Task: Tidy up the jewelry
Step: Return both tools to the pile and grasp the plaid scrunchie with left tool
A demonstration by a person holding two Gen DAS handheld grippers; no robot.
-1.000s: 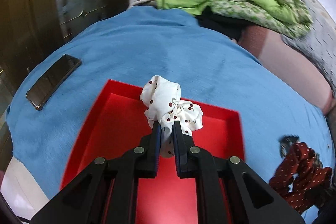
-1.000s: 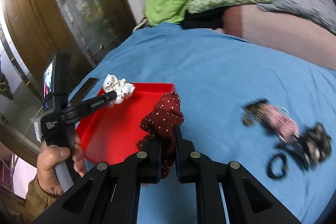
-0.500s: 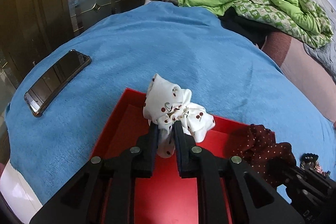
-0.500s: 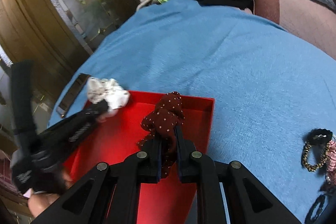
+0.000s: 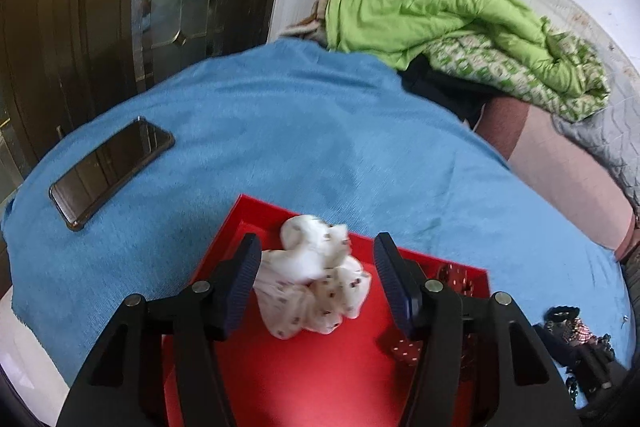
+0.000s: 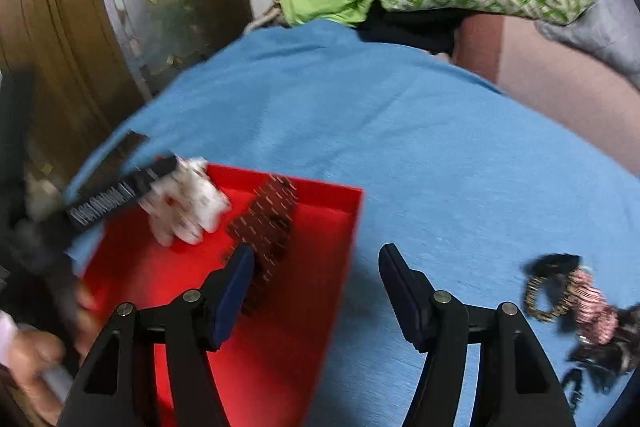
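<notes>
A red tray (image 5: pixel 280 379) sits on a blue cloth (image 5: pixel 320 131) that covers the surface below. Both grippers hang over the tray, pointing down at it.

The left gripper (image 5: pixel 316 283) has just been opening, and its fingers (image 5: pixel 244 279) now stand spread. A white scrunchie with small red dots (image 5: pixel 316 287) lies between them on the tray floor near the far rim; the left pad sits just beside it or brushes it, and the right pad is clear of it.

The right gripper (image 6: pixel 316 287) has also just been opening, and its fingers (image 6: pixel 234 287) are spread wide. A dark red scrunchie with pale dots (image 6: pixel 266 223) lies in the tray beside the white one, blurred, just ahead of the left pad. Whether that pad touches it cannot be told.

To the right of the tray, a small heap of other hair ties (image 6: pixel 576 303), black, gold and pink, lies on the cloth. A black phone (image 5: pixel 112 171) lies flat on the cloth, well left of the tray. A green quilt (image 5: pixel 448 15) is bundled at the far edge. A hand (image 6: pixel 32 359) shows blurred at lower left in the right view.
</notes>
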